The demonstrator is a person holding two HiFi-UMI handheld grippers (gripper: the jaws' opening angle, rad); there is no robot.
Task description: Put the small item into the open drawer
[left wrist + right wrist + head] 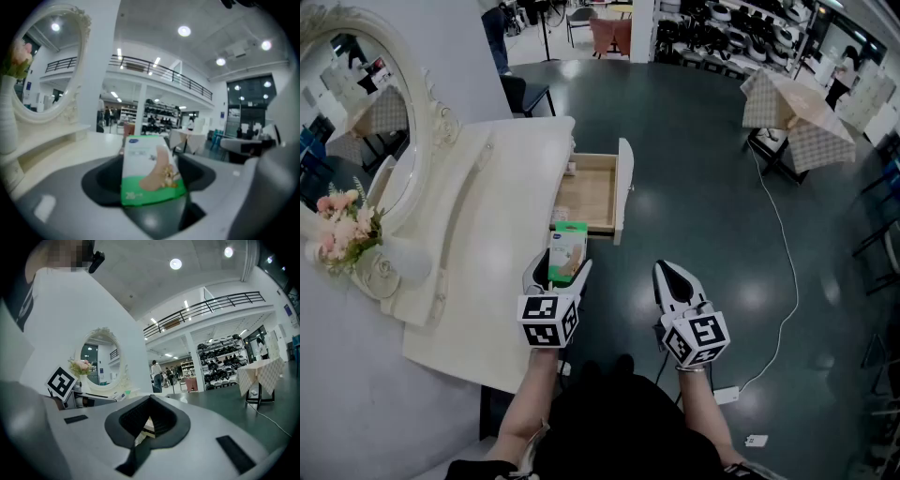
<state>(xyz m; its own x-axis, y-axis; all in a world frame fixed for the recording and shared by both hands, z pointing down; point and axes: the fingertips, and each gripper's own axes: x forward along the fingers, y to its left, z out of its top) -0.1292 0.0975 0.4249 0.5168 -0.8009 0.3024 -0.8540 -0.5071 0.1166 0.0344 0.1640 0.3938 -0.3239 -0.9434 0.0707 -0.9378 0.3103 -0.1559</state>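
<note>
A small green-and-white box (569, 249) with a foot printed on it stands upright between the jaws of my left gripper (559, 272), which is shut on it with the jaws spread wide. The left gripper view has the box (147, 171) filling the middle. The box hangs over the front corner of the white vanity table (502, 187), just short of the open wooden drawer (589, 192), whose inside looks mostly bare. My right gripper (668, 274) is shut with nothing in it, over the dark floor to the right of the drawer. Its tips (149, 420) meet.
An oval mirror (356, 122) and a vase of pink flowers (342, 230) stand at the table's left. The drawer front (623, 187) juts out over the floor. A white cable (787, 272) runs across the floor to a power strip (727, 395). A cloth-covered table (797, 117) stands far right.
</note>
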